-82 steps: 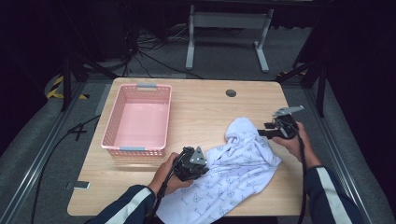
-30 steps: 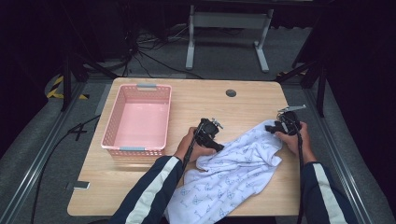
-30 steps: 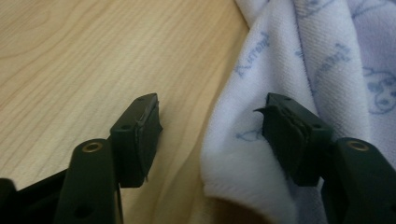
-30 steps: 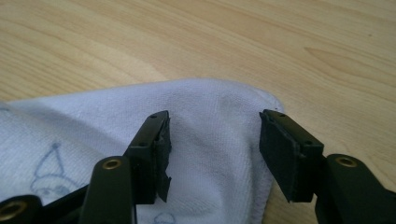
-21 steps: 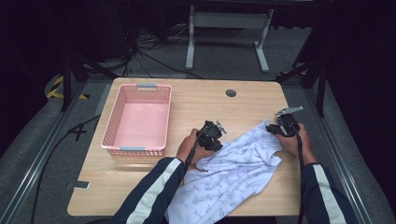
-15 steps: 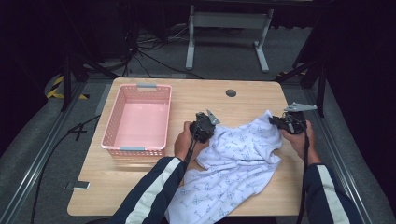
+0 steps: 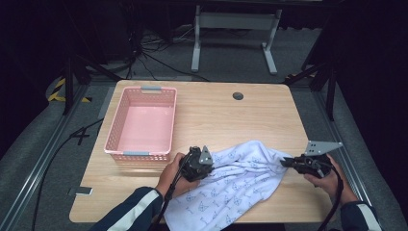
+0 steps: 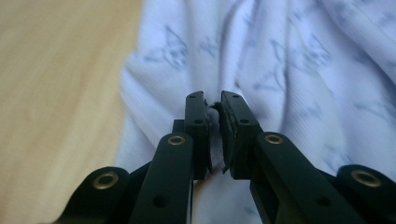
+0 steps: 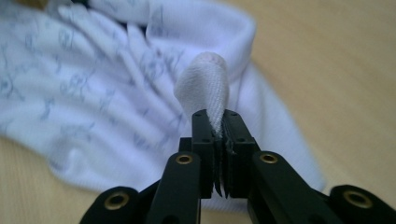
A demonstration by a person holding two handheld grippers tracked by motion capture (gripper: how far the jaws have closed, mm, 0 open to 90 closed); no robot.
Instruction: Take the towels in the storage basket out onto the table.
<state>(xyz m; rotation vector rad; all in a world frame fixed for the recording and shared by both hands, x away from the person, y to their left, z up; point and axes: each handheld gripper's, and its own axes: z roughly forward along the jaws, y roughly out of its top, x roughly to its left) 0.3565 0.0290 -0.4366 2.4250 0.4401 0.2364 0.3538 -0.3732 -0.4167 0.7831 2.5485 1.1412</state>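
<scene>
A white cloth with a faint blue print (image 7: 235, 185) lies spread over the front right of the wooden table (image 7: 211, 110). My left gripper (image 7: 206, 166) holds the cloth's left edge, its jaws closed on a pinch of the fabric (image 8: 214, 109). My right gripper (image 7: 284, 162) is shut on the cloth's right edge, where a rolled fold of fabric (image 9: 205, 86) sticks up from between the jaws. The cloth is drawn out between the two grippers, with creases running across it (image 9: 98, 70).
An empty pink basket (image 7: 142, 126) stands at the left of the table, just behind the left hand. A dark round hole (image 7: 237, 96) marks the table's far side. Cables and a metal stand (image 7: 231, 29) lie on the floor beyond.
Both grippers have come back toward the table's front edge, dragging the cloth with them. The cloth now lies lower and is drawn out wider between them.
</scene>
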